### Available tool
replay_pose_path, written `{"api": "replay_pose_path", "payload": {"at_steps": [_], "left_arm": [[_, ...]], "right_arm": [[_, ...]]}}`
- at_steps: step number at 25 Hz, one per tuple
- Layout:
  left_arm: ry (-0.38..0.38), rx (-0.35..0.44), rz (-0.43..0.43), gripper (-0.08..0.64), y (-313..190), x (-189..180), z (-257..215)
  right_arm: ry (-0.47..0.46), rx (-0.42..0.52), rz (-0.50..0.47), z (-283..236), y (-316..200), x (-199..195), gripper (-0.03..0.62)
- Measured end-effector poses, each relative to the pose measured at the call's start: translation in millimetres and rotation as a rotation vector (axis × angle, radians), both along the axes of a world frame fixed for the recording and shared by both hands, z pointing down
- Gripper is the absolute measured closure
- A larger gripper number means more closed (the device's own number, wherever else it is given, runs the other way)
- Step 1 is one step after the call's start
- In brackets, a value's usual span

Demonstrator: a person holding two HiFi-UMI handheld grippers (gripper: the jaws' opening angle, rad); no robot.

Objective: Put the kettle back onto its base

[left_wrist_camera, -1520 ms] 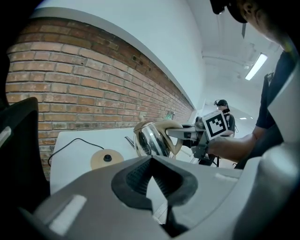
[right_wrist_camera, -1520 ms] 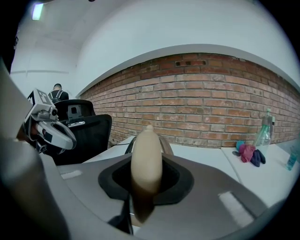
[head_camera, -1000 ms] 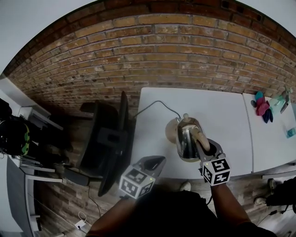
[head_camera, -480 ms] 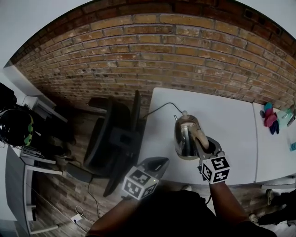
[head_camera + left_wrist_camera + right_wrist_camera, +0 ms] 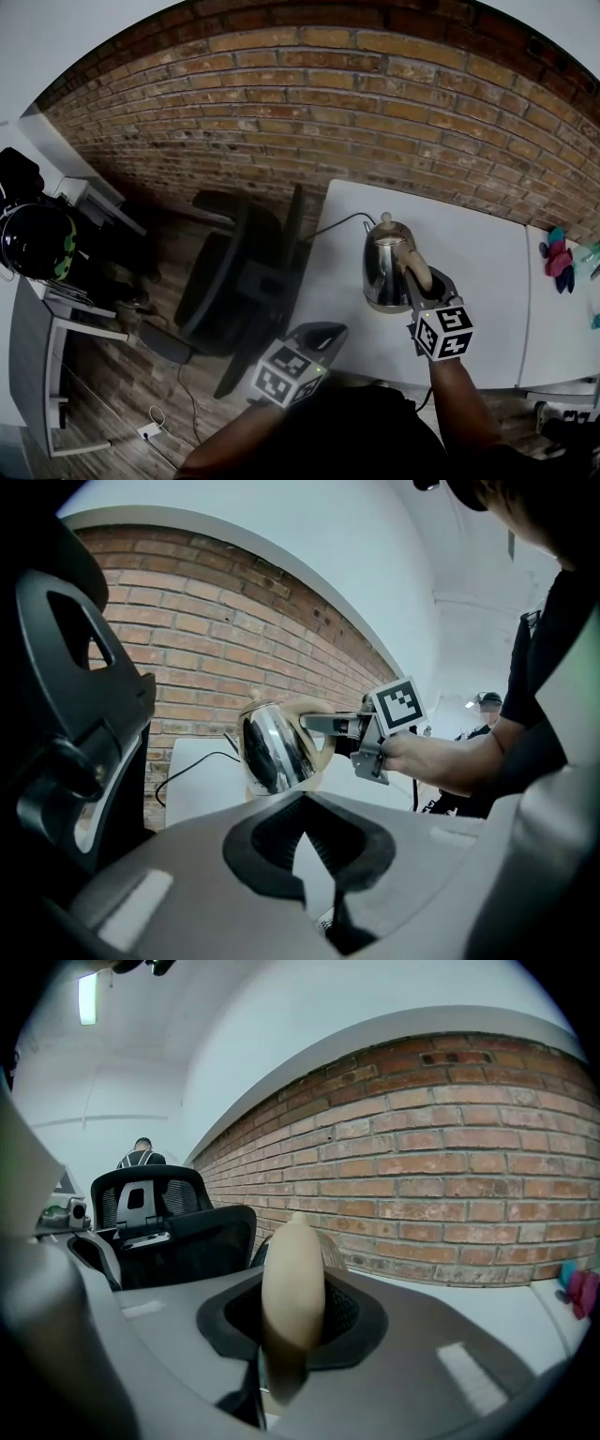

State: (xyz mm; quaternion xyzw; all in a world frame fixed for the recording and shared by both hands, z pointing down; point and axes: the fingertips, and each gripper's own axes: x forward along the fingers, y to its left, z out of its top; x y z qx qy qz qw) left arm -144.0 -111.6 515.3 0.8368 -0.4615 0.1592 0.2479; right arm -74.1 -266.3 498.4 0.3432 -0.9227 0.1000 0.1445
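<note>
While the right gripper [image 5: 418,289] clamps the rounded beige handle [image 5: 292,1288] of the shiny steel kettle [image 5: 382,272], the left gripper [image 5: 328,331] hangs closed, empty.

Out front, the right gripper [image 5: 417,286] on an extended arm, fingers clamped on the kettle handle [image 5: 413,267]. The left gripper [image 5: 323,335] hangs low, fingers together, empty.

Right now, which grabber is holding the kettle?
The right gripper: its jaws are clamped on the kettle by its beige handle. The left gripper holds nothing, away from the kettle by the table edge.
</note>
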Motion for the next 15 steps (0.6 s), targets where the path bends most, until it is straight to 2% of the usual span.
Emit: {"api": "replay_pose_path", "payload": {"at_steps": [8,15], "left_arm": [[0.011,-0.011,-0.037,0.560,-0.6,-8.6,7.7],[0.006,-0.022,-0.019,0.560,-2.1,-3.6,10.3]], "right_arm": [[0.026,0.002,0.042,12.8,-39.9,-1.9,0.495],[0.025,-0.017,0.089,26.2,-58.0,4.9,0.496]]}}
